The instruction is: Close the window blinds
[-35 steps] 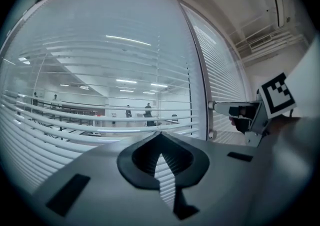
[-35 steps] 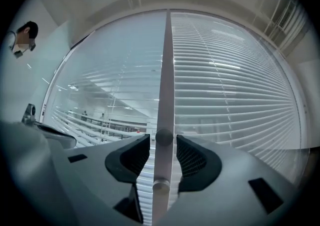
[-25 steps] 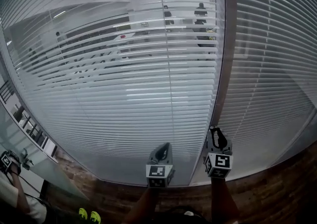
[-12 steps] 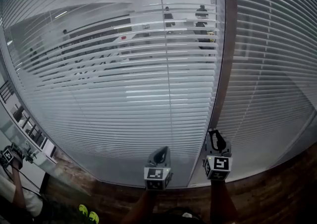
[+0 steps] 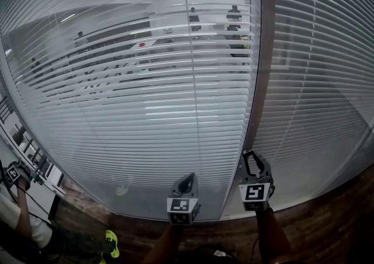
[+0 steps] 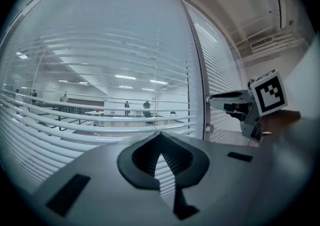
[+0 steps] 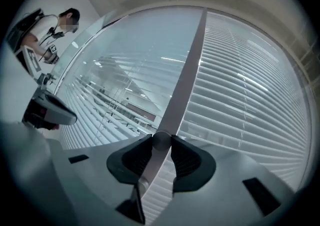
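White slatted blinds (image 5: 146,99) hang behind glass on both sides of a brown upright frame post (image 5: 261,70); the slats left of it are partly open and show a room beyond. My right gripper (image 5: 250,156) points level at the post and is shut on a small round knob (image 7: 161,141), one pad on each side. A second small knob (image 6: 208,129) sits lower on the post. My left gripper (image 5: 187,180) hangs level beside it, in front of the left blind (image 6: 100,100), shut on nothing. From the left gripper view the right gripper (image 6: 212,100) shows at the post.
A person (image 5: 17,222) stands at the lower left, also visible in the right gripper view (image 7: 42,30). Brown wood-look floor (image 5: 327,228) runs along the foot of the glass. People and tables (image 5: 234,14) are visible through the slats.
My right gripper has rolled about its own axis on the knob; its marker cube now faces differently. The left gripper has barely shifted. The person at the lower left has moved.
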`<state>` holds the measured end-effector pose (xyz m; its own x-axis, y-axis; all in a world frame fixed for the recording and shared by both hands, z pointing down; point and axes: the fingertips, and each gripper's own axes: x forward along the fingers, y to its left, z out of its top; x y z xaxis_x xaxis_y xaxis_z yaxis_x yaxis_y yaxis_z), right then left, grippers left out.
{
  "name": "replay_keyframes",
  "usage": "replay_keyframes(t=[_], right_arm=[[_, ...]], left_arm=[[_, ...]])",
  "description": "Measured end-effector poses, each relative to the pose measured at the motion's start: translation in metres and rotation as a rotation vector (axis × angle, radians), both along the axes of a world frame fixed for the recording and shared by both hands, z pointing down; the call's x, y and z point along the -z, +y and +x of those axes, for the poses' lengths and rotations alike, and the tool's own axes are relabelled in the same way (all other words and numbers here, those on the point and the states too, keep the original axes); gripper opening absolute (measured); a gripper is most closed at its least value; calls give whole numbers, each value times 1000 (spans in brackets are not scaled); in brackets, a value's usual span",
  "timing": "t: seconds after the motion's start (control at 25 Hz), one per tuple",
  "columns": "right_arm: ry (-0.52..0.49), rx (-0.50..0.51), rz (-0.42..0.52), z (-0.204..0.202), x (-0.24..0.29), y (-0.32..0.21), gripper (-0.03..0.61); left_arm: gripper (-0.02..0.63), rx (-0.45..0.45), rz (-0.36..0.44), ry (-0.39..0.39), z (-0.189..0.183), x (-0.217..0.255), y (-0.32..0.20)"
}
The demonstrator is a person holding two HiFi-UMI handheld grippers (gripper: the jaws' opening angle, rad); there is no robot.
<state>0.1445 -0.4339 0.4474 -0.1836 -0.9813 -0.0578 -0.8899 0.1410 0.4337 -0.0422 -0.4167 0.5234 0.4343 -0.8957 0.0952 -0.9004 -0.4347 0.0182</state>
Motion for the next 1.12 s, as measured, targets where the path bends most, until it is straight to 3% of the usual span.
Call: replay_keyframes(t=[0.24,0.64,0.76,1.0,1.12], right_arm=[[269,-12,0,-4,0,2,124],[868,-51,73,-8,-9,2,124],[1002,-63,94,-9,-11,1,124],[1007,-81,120,-8,-12,0,126],[793,-107,90,-8,-9,7,132]], left_arm=[[-6,-12,-11,-8,2,-8,0],[-6,14,-19,11,-7,-2,0],[-6,23,-5,20,-8,4,0],[-6,4,0,13,-3,-3,1],[-6,16,5,19,-4,0,3]])
